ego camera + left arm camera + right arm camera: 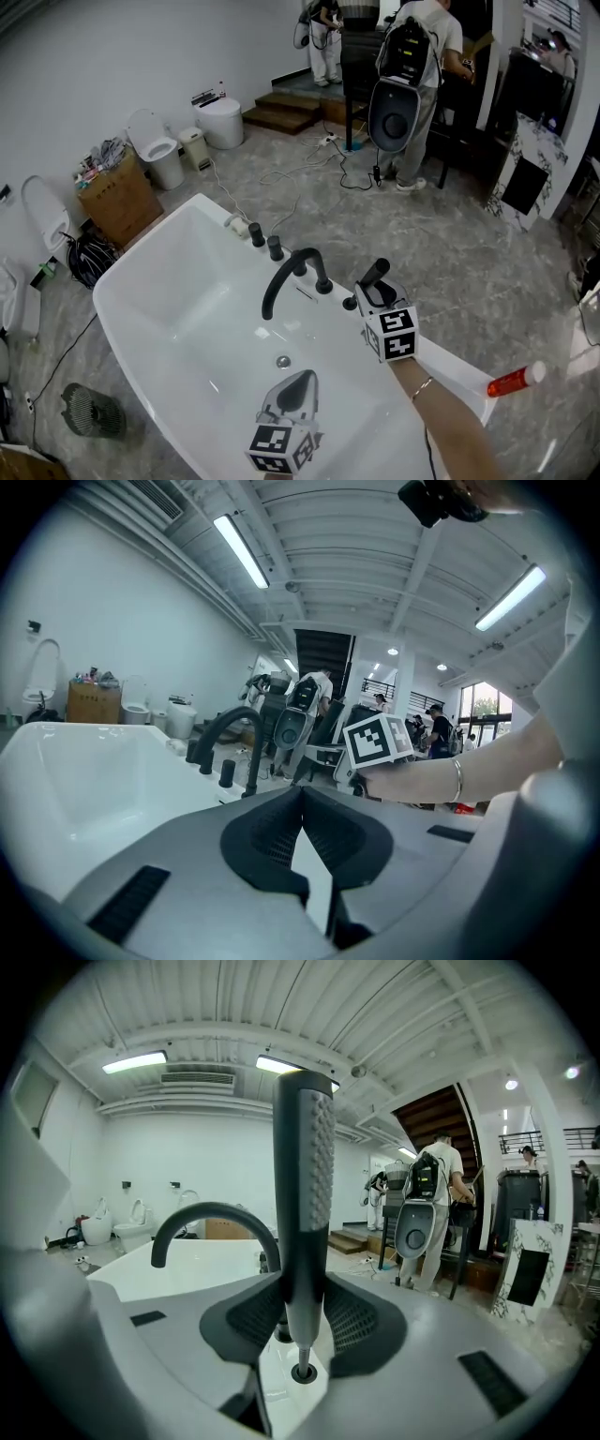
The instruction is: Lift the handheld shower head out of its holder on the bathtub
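Observation:
The handheld shower head (303,1194), a slim black wand with a dotted face, stands upright between the pads of my right gripper (302,1312), which is shut on it. Its lower end hangs just above the round black holder (303,1373) in the white bathtub's rim (187,1269), joined to it by a thin stem. In the head view the shower head (376,272) sticks up from the right gripper (372,289) beside the black arched faucet (291,272). My left gripper (298,384) hovers over the tub (150,281); it (302,803) is shut with nothing held.
Black knobs (265,242) line the tub's rim left of the faucet. A red bottle (514,380) lies on the rim at the right. Toilets (155,150), a cardboard box (117,197), floor cables (309,164) and people (417,56) stand beyond the tub.

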